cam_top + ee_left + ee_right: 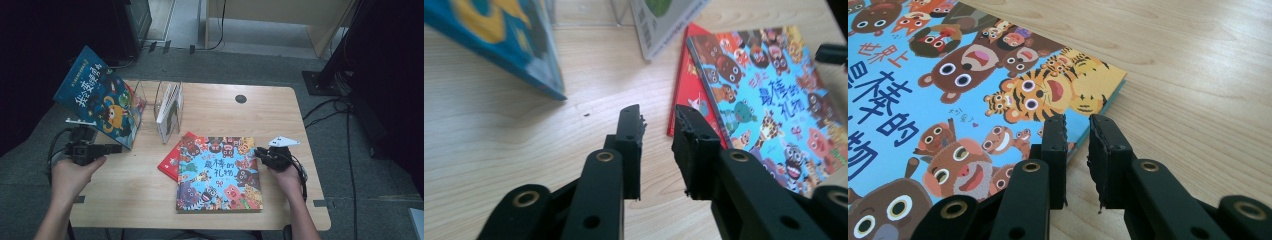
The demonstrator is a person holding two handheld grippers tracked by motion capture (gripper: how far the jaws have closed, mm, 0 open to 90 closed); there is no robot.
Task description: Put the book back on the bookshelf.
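Blue animal book flat on table, right tool at its edge

Bare wood of the table fills the lower left of the high view, an open run for a hand between the front edge and the books. The upper right, around the dark round hole, is open too. The middle is taken by the blue animal book lying flat on a red book. At upper left, the clear rack, a white book upright in it, and a leaning blue book block the way.
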